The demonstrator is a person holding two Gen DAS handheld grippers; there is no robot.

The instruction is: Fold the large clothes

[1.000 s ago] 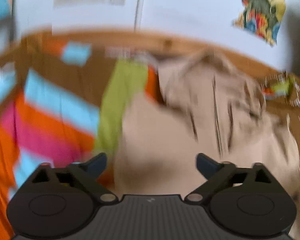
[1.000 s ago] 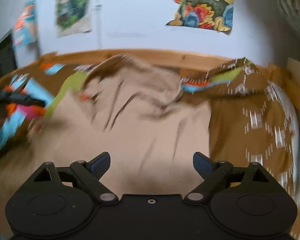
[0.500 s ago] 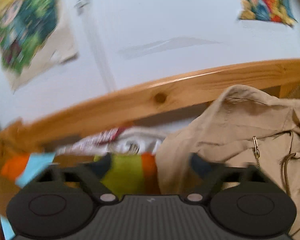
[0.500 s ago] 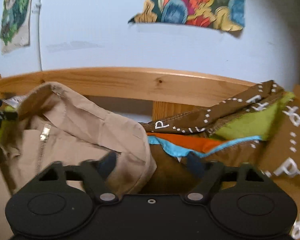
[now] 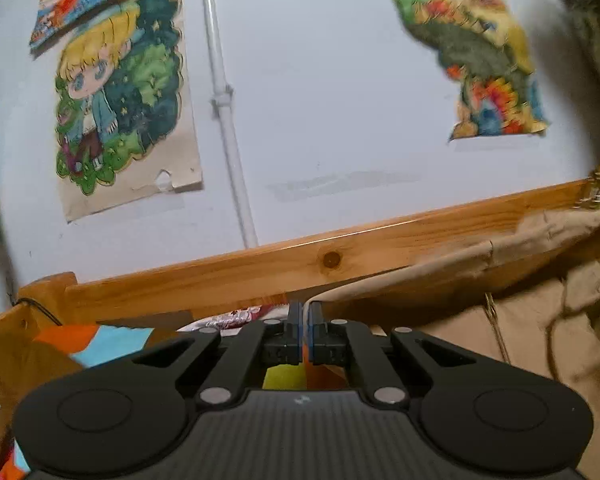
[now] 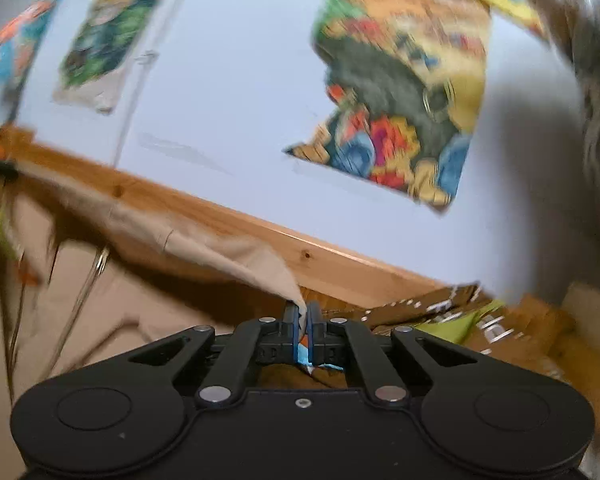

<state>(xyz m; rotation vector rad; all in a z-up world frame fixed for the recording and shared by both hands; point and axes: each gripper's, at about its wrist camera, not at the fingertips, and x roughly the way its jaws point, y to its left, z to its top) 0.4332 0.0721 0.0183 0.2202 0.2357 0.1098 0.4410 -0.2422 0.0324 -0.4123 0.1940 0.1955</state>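
Beige jacket hangs stretched before the wooden rail. Left gripper is clamped on its edge; right gripper pinches the opposite corner. Only the left view shows the cartoon poster at 10 o'clock sharply; the right view's bedspread lettering is blurred, possibly "P".

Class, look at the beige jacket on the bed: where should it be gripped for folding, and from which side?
Grip the beige jacket by its top edge, one corner per tongs, coming from the near side toward the wooden rail. The left tongs and right tongs pinch there, stretching the edge fairly straight.
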